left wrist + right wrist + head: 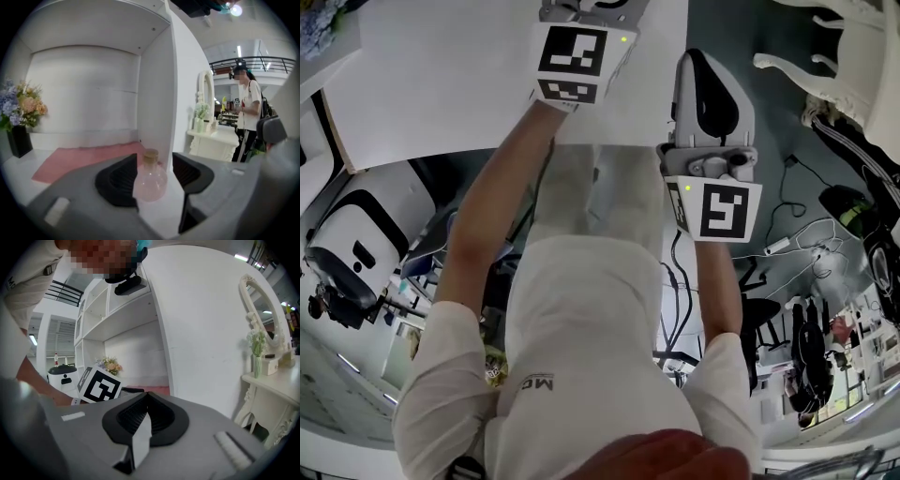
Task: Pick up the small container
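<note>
The small container [150, 180] is a round pink glass flask with a cork top. It stands upright on the white shelf surface [161, 215] in the left gripper view. My left gripper [154, 160] is open, with the flask between its two black pads; the right pad stands clear of it and the left pad is very close beside it. In the head view only that gripper's marker cube [574, 56] shows, at the top over the shelf. My right gripper [146, 397] is shut with nothing in it, held back to the right of the left one [708, 103].
A pink mat [89, 157] lies on the shelf behind the flask. A dark vase of flowers [18, 122] stands at the shelf's left. The shelf's white side wall [157, 93] rises just right of the flask. Beyond it are a white dressing table [211, 136] and a standing person [248, 112].
</note>
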Demonstrator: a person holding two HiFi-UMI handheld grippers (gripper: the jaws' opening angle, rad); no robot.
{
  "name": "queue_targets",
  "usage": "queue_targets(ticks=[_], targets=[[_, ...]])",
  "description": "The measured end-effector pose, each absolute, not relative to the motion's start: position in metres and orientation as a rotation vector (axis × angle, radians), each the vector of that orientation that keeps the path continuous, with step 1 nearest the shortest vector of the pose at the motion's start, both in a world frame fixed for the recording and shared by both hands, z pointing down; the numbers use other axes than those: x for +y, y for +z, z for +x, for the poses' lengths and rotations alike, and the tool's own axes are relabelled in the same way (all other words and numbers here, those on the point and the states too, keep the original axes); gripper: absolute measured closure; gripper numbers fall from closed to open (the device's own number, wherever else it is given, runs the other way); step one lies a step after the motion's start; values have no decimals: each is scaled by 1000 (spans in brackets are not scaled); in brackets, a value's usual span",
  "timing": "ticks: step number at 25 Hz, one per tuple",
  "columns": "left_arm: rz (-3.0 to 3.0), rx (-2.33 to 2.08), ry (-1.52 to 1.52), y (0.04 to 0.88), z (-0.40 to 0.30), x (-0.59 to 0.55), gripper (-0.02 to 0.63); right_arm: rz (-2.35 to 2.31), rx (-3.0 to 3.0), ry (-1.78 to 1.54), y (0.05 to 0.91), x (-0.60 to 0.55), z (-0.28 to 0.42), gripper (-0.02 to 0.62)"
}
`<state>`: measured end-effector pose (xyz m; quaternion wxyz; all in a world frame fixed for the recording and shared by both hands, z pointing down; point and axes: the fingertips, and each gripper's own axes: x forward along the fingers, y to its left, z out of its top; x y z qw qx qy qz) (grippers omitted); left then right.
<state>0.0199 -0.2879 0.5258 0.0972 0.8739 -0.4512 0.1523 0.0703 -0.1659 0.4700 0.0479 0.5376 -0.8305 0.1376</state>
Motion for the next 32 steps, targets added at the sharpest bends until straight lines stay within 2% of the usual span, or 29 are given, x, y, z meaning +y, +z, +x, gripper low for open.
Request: queue_targets(ticks=[13, 18, 20, 32], targets=[[2584, -1360, 506, 548, 26, -313, 382, 1651, -2523, 414, 473, -172, 78, 598], [2620, -1349, 527, 556, 30, -324, 419, 1628, -2526, 403, 477, -172, 74, 598], [2640, -1321, 513, 556, 35, -324, 466, 1638, -2521, 407, 477, -172, 76, 598], [2654, -1286, 483, 554, 30, -313, 468, 1671, -2498, 412, 479, -168, 79, 598]])
